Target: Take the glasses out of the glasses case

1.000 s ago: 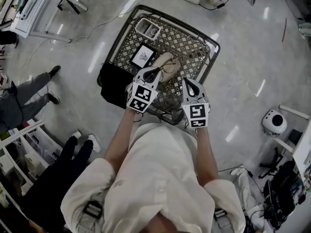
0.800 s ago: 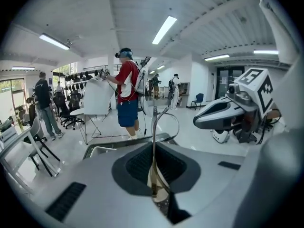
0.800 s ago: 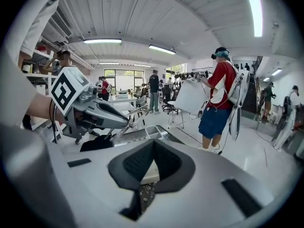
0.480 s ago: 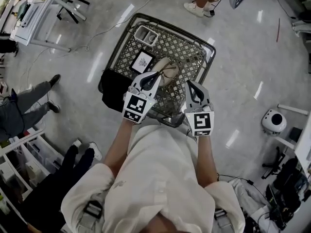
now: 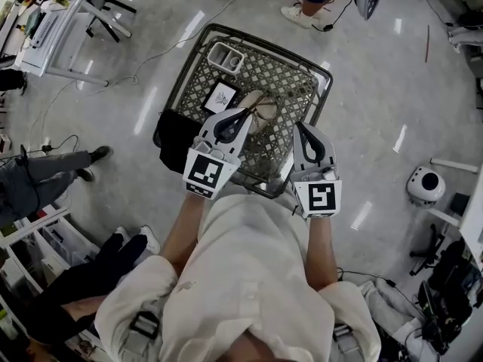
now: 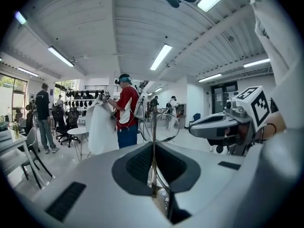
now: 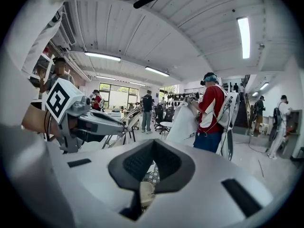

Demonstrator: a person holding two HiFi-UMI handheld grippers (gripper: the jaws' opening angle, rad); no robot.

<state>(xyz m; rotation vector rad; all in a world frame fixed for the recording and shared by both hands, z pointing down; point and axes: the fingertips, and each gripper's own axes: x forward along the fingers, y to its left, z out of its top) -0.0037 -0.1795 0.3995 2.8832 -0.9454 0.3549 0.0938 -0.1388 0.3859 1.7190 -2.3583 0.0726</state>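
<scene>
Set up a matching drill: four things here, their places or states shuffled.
1 glasses
2 glasses case
3 white tray
4 right gripper

A at the far-left corner of the mesh table
B shut, holding nothing
C pinched in the left gripper
D lying mid-table on the mesh

Pairs: 1-C, 2-D, 3-A, 4-B

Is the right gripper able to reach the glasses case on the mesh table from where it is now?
Probably yes. The glasses case lies just ahead of and below the right gripper, and nothing stands between them. Its jaws are together and empty, so they must open first.
</scene>
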